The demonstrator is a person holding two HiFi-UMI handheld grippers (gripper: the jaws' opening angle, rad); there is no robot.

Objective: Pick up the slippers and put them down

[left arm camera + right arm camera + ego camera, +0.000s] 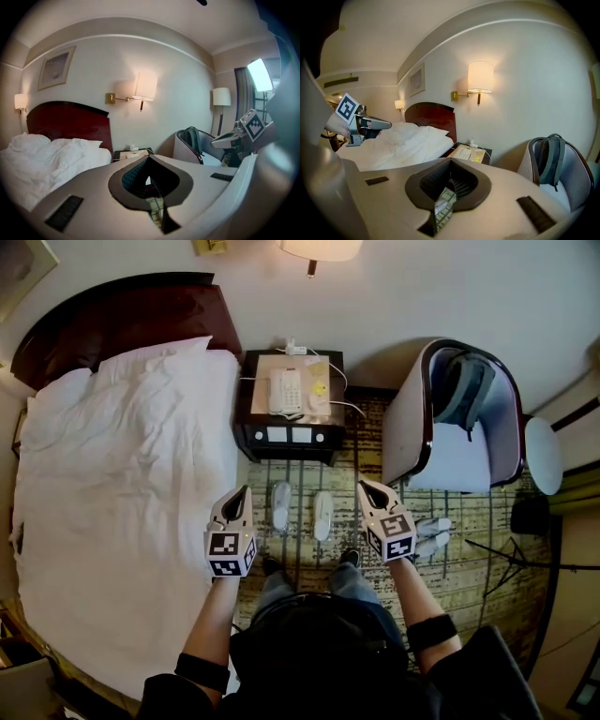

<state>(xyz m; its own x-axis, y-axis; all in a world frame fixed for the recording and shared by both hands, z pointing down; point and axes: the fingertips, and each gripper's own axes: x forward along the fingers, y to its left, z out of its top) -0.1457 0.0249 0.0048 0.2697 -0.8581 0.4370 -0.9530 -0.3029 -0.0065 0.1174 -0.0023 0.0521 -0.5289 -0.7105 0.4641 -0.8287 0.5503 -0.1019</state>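
In the head view two white slippers lie side by side on the patterned carpet in front of the nightstand, the left slipper (280, 505) and the right slipper (322, 515). My left gripper (246, 490) hovers above and to the left of them, shut and empty. On their right my right gripper (363, 486) is held high, also shut with nothing in it. In the left gripper view the closed jaws of the left gripper (149, 157) point toward the nightstand. The right gripper (450, 160) shows the same closed jaws, with a strip of carpet below them.
A bed (122, 484) with white sheets fills the left. The dark nightstand (289, 423) carries a phone (285, 390). An armchair (455, 418) with a backpack (464, 385) stands at the right. Another pale pair of slippers (433, 533) lies by the chair. The person's feet (349, 558) stand just behind the slippers.
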